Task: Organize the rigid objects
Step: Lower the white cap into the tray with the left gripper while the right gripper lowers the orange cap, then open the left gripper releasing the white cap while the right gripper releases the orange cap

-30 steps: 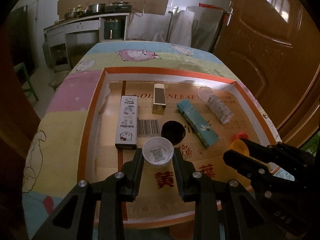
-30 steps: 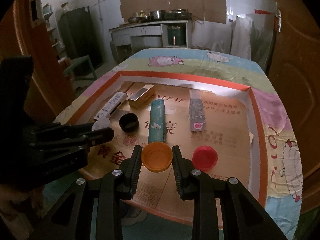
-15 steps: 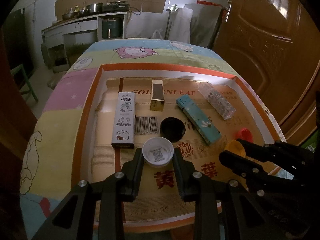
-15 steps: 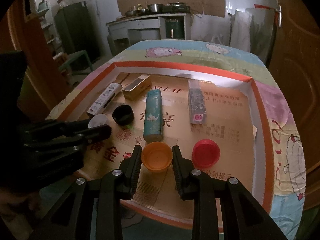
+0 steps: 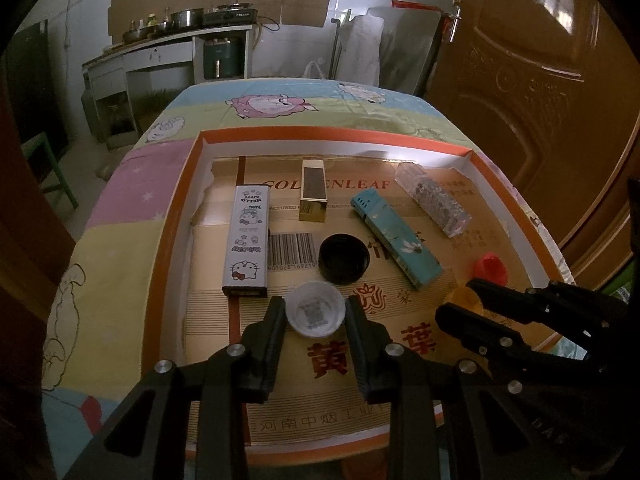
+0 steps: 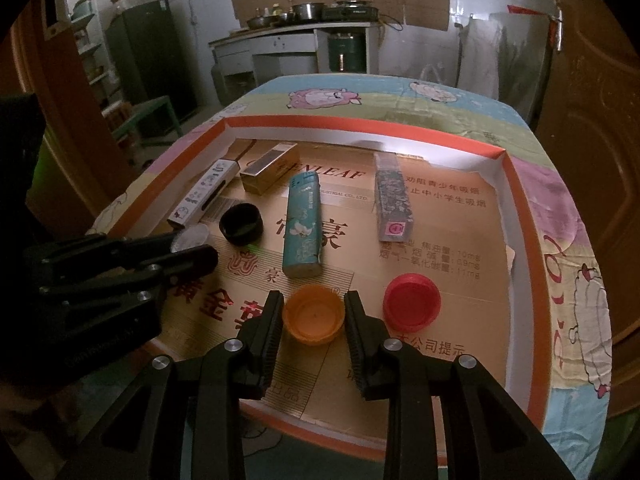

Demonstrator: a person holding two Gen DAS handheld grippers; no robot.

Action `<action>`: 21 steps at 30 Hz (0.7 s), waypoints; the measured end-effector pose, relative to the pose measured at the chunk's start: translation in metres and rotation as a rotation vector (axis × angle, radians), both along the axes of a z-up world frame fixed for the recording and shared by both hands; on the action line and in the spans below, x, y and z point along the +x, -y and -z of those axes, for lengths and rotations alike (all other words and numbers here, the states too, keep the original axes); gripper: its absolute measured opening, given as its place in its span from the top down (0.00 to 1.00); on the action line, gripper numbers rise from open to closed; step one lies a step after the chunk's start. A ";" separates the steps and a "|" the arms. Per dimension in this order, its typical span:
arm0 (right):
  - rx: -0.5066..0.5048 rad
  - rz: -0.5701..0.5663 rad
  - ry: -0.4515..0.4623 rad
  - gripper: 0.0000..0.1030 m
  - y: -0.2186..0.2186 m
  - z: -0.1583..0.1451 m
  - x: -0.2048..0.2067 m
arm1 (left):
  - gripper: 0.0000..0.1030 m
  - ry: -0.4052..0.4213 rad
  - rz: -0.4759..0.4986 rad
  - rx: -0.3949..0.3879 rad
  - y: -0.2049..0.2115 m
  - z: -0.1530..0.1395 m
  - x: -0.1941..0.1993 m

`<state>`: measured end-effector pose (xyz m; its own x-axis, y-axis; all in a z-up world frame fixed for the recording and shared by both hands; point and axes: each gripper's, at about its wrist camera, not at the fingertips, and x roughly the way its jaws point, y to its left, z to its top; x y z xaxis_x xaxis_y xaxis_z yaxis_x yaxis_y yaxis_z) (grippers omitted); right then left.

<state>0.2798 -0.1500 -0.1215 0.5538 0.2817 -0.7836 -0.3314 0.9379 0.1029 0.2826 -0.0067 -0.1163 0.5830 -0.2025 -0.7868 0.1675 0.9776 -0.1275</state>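
Observation:
A white cap (image 5: 315, 312) rests on the cardboard floor of the orange-rimmed tray (image 5: 176, 216). My left gripper (image 5: 315, 304) straddles the cap; its jaws are opening, and a thin gap shows at the right pad. An orange cap (image 6: 313, 314) sits near the tray's front edge between the jaws of my right gripper (image 6: 313, 300). These jaws are opening too, but the pads still touch the cap's sides. A black cap (image 5: 344, 258) lies just beyond the white one. A red cap (image 6: 412, 306) lies right of the orange one.
Several long boxes lie across the tray's far half: a Hello Kitty box (image 5: 247, 240), a gold box (image 5: 313, 196), a teal box (image 5: 396, 236) and a clear glittery box (image 5: 434, 204). A wooden door (image 5: 540, 80) stands to the right. Kitchen counters are behind.
Both pairs of jaws have spread slightly around their caps. The caps and the hands have stayed where they were.

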 end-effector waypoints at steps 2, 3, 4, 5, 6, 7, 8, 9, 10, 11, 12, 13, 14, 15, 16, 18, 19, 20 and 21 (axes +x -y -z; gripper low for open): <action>0.002 -0.001 0.000 0.64 0.000 0.000 0.000 | 0.65 0.001 -0.002 0.000 0.000 0.000 -0.001; 0.002 0.000 -0.001 0.63 0.000 0.000 0.000 | 0.63 0.001 -0.002 -0.001 -0.001 0.000 0.000; 0.001 0.001 0.000 0.63 -0.001 0.000 0.000 | 0.63 -0.001 -0.002 0.000 -0.001 0.000 -0.001; 0.002 0.003 0.000 0.63 0.000 0.000 0.000 | 0.63 -0.001 -0.002 0.001 -0.001 0.000 -0.001; 0.001 0.002 0.001 0.63 -0.001 0.000 0.000 | 0.62 0.000 -0.002 0.001 -0.001 -0.001 -0.001; 0.003 0.004 0.002 0.63 0.000 0.000 -0.001 | 0.62 0.000 -0.002 0.001 -0.001 -0.001 -0.001; 0.005 0.006 0.004 0.63 0.000 -0.001 -0.001 | 0.62 0.001 -0.002 0.001 -0.001 -0.001 -0.002; 0.006 0.007 0.006 0.63 0.000 -0.001 -0.002 | 0.62 0.003 -0.003 0.001 -0.001 -0.002 -0.002; 0.008 0.007 0.007 0.63 0.000 -0.002 -0.002 | 0.62 0.004 -0.004 0.001 -0.001 -0.002 -0.002; 0.010 0.008 0.009 0.63 0.000 -0.003 -0.003 | 0.62 0.005 -0.005 0.000 -0.002 -0.003 -0.002; 0.011 0.008 0.011 0.63 0.000 -0.004 -0.004 | 0.62 0.007 -0.007 -0.001 -0.003 -0.004 -0.003; 0.012 0.009 0.012 0.63 0.001 -0.005 -0.005 | 0.62 0.009 -0.009 -0.003 -0.003 -0.005 -0.003; 0.013 0.010 0.014 0.62 0.001 -0.006 -0.006 | 0.62 0.011 -0.011 -0.005 -0.004 -0.006 -0.004; 0.014 0.011 0.015 0.62 0.001 -0.007 -0.006 | 0.62 0.013 -0.012 -0.006 -0.004 -0.007 -0.005; 0.014 0.012 0.015 0.62 0.001 -0.008 -0.007 | 0.62 0.015 -0.013 -0.006 -0.005 -0.008 -0.005; 0.018 0.016 0.018 0.62 0.002 -0.010 -0.009 | 0.62 0.019 -0.017 -0.006 -0.005 -0.010 -0.007; 0.020 0.017 0.019 0.62 0.003 -0.011 -0.010 | 0.62 0.021 -0.018 -0.007 -0.005 -0.011 -0.008; 0.023 0.019 0.021 0.62 0.003 -0.012 -0.011 | 0.62 0.022 -0.019 -0.007 -0.006 -0.011 -0.009; 0.026 0.021 0.024 0.62 0.004 -0.014 -0.013 | 0.62 0.025 -0.021 -0.008 -0.006 -0.013 -0.010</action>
<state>0.2667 -0.1542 -0.1074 0.5782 0.2900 -0.7626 -0.3146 0.9417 0.1195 0.2723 -0.0006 -0.1036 0.6068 -0.1965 -0.7702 0.1506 0.9798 -0.1314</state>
